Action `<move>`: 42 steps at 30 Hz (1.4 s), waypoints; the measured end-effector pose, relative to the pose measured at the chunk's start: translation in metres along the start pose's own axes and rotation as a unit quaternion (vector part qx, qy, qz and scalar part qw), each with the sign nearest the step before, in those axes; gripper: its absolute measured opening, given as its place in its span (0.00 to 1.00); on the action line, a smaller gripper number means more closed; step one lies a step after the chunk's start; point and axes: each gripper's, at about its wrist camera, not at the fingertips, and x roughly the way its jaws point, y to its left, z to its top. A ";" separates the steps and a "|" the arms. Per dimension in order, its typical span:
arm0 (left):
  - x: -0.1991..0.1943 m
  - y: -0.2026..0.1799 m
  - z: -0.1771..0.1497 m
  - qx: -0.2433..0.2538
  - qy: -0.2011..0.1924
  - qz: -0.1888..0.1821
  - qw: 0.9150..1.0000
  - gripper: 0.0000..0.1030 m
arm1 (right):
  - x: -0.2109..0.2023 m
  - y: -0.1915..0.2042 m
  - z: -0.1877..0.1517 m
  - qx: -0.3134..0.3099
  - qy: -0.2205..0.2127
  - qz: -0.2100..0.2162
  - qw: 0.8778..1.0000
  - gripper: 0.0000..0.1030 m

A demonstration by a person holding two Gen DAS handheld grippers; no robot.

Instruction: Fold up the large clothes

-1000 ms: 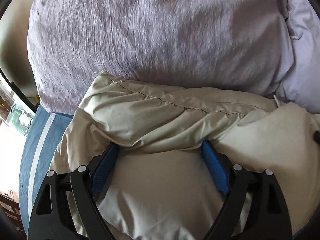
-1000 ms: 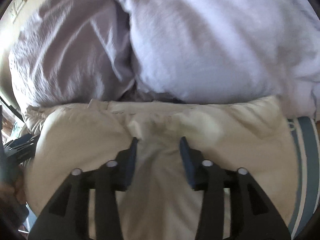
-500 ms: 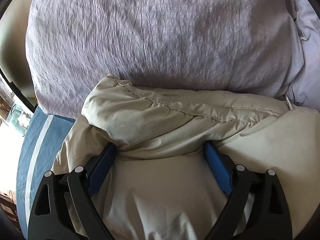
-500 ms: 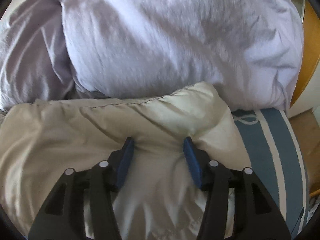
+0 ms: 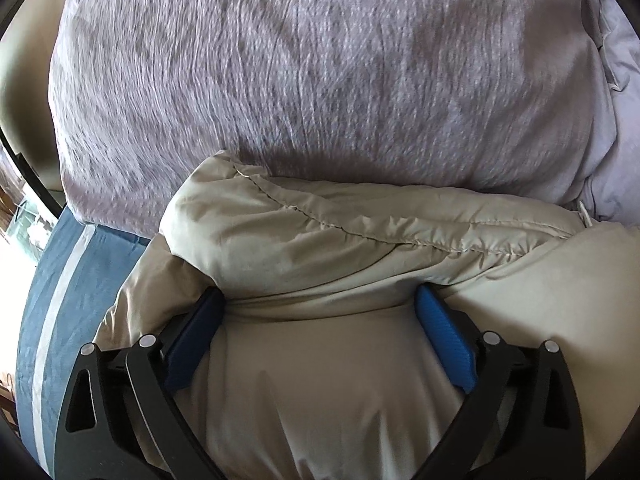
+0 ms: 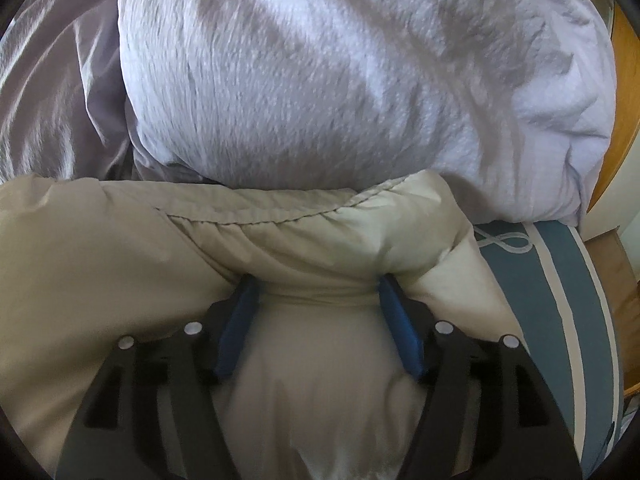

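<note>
A puffy beige padded garment [image 5: 320,248] lies on a bed, its stitched far edge pushed against the pillows. It also fills the lower part of the right wrist view [image 6: 120,248]. My left gripper [image 5: 320,300] is open wide, its blue pads [image 5: 444,336] pressed down into the garment near its left corner, tips tucked under a rolled fold. My right gripper [image 6: 316,284] is open too, its blue pads [image 6: 400,332] pressed into the garment near its right corner, tips under the fold.
A mauve-grey pillow [image 5: 312,72] and a lighter lilac pillow [image 6: 340,80] lie just beyond the garment. A blue bedcover with white stripes [image 5: 60,304] shows at both sides [image 6: 560,300]. A wooden frame [image 6: 624,80] stands at the far right.
Both grippers have pushed forward, shoving the garment's edge up against the pillows. The right gripper has swung right towards the garment's right corner and opened wider.
</note>
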 end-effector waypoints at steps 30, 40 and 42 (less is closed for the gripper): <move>-0.053 0.040 -0.039 0.002 0.028 -0.014 1.000 0.97 | -0.025 -0.046 -0.014 0.087 0.062 0.060 0.993 0.79; -0.060 0.118 -0.072 -0.045 0.080 -0.005 0.996 0.97 | -0.046 -0.096 -0.068 0.170 0.135 0.088 0.972 0.86; -0.057 0.129 -0.079 -0.060 0.097 -0.025 0.993 0.97 | -0.041 -0.098 -0.078 0.185 0.154 0.099 0.965 0.86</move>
